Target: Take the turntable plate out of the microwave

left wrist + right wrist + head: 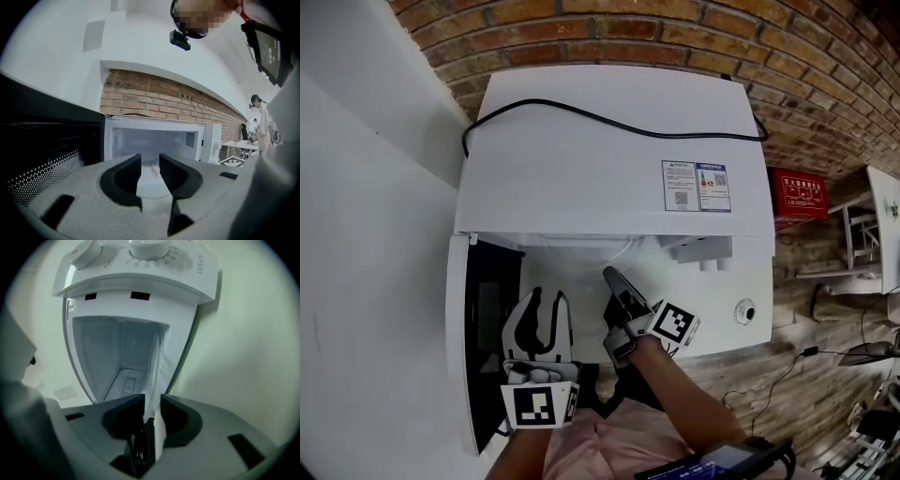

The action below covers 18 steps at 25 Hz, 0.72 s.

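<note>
The white microwave (609, 150) stands with its door (478, 347) swung open to the left. The glass turntable plate (151, 186) lies pale on the cavity floor in the left gripper view. In the right gripper view, which is rolled on its side, the plate (157, 364) runs edge-on out from between the jaws. My right gripper (612, 279) reaches into the cavity mouth and its jaws (152, 401) are shut on the plate's rim. My left gripper (546, 302) hovers level in front of the opening beside the door, open and holding nothing (150, 160).
A black power cord (600, 117) lies across the microwave's top. A brick wall (675, 28) is behind and a white wall to the left. A red box (797, 192) sits at the right. A person (260, 122) stands by a far table (239, 144).
</note>
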Each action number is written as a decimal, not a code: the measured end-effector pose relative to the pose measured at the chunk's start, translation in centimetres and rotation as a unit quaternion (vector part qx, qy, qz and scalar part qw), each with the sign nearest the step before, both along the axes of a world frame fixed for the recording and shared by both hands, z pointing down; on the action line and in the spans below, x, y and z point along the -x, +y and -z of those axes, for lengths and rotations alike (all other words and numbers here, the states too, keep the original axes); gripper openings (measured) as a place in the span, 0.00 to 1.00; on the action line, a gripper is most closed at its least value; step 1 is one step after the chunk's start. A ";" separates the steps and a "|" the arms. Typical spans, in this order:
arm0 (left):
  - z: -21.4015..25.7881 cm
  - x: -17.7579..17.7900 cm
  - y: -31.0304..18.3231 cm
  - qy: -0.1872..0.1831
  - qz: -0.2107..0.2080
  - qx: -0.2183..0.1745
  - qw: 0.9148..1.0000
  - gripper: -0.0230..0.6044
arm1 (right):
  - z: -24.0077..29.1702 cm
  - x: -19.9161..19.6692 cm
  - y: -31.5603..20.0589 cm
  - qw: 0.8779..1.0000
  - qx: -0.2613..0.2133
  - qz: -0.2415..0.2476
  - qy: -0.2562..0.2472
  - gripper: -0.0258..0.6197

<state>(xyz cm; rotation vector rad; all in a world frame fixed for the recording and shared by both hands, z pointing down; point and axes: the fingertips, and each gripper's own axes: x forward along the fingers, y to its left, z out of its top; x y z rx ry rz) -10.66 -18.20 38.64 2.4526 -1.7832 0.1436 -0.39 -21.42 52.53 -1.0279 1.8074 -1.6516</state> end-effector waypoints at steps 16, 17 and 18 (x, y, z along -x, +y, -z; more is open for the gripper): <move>0.0 0.8 0.9 -0.005 0.007 0.000 1.000 0.23 | -0.3 1.2 -1.8 0.998 -0.029 0.020 -0.049 0.09; 0.0 0.8 0.8 -0.005 0.007 0.000 1.000 0.23 | -0.2 1.1 -1.5 0.998 -0.034 0.019 -0.051 0.09; 0.0 0.8 0.8 -0.005 0.007 0.000 1.000 0.23 | -0.2 1.1 -1.2 0.998 -0.041 0.018 -0.055 0.10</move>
